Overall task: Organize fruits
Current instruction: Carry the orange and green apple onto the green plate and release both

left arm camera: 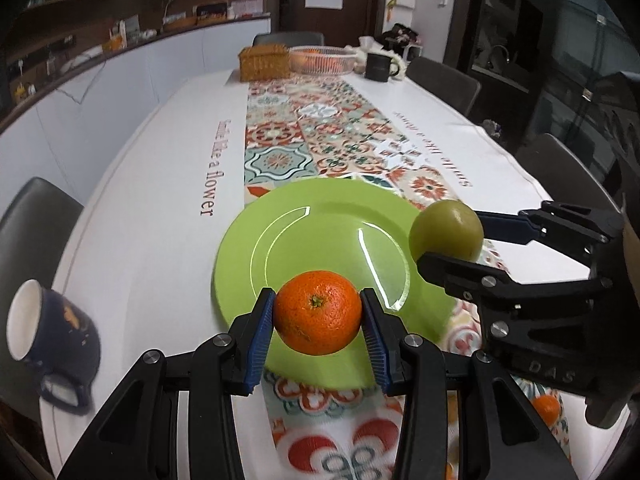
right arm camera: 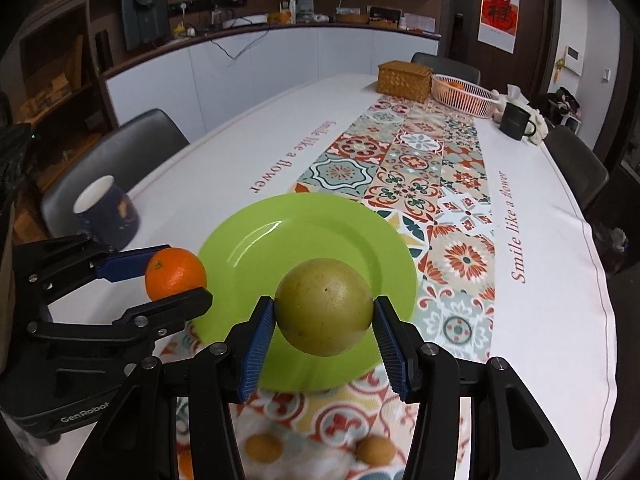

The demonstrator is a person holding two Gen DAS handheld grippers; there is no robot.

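My left gripper [left arm camera: 318, 314] is shut on an orange mandarin [left arm camera: 317, 312] and holds it over the near rim of a lime-green plate [left arm camera: 320, 224]. At the plate's right edge my right gripper [left arm camera: 448, 236] grips a yellow-green round fruit [left arm camera: 446, 230]. From the right wrist, that green fruit [right arm camera: 324, 306] sits pinched between the blue pads of the right gripper [right arm camera: 324, 312], above the near part of the plate [right arm camera: 304, 232]. The left gripper [right arm camera: 176, 274] with the mandarin [right arm camera: 175, 274] hovers at the plate's left edge. The plate has nothing on it.
A dark blue mug [left arm camera: 52, 336] [right arm camera: 108, 212] stands left of the plate. Small fruits [right arm camera: 264, 448] [right arm camera: 376, 450] lie on the patterned runner near me; another orange fruit [left arm camera: 546, 408] lies under the right gripper. A wicker box [right arm camera: 404, 80], white basket [right arm camera: 464, 94] and black mug [right arm camera: 516, 120] stand far off. Chairs ring the table.
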